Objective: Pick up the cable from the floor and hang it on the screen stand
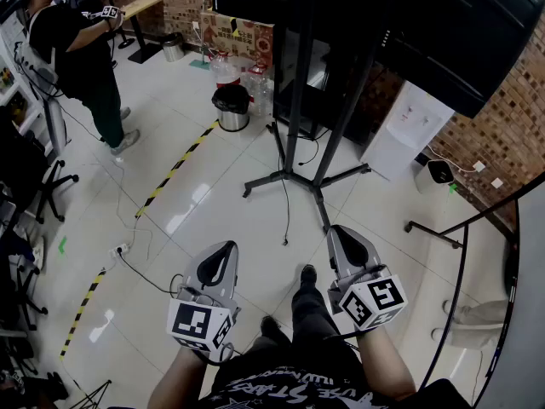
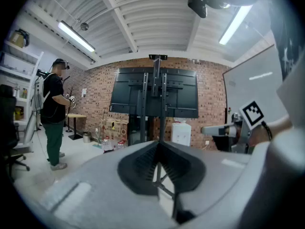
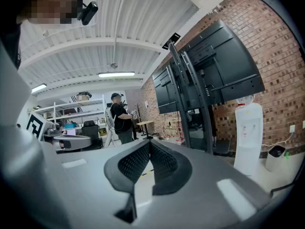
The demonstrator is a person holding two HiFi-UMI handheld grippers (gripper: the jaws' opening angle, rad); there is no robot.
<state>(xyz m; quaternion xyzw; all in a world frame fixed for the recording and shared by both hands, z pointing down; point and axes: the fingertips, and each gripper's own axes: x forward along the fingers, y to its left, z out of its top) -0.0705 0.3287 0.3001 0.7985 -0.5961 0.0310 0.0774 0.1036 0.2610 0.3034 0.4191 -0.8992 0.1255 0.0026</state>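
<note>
The black screen stand (image 1: 295, 100) rises in the middle of the head view, its legs (image 1: 288, 177) spread on the white tiled floor; in the left gripper view the stand (image 2: 157, 94) is straight ahead. A thin black cable (image 1: 286, 216) hangs from the stand down to the floor. Another black cable (image 1: 146, 267) lies on the floor at the left and runs to a white power strip (image 1: 122, 249). My left gripper (image 1: 223, 247) (image 2: 158, 144) and my right gripper (image 1: 338, 230) (image 3: 149, 143) are held side by side above the floor, short of the stand. Both are shut with nothing between their jaws.
A person (image 1: 81, 54) stands at the far left holding grippers. A steel trash can (image 1: 232, 107) and bottles sit left of the stand, a white water dispenser (image 1: 400, 130) to its right. Yellow-black tape (image 1: 174, 170) crosses the floor. Black rails (image 1: 464, 254) curve at the right.
</note>
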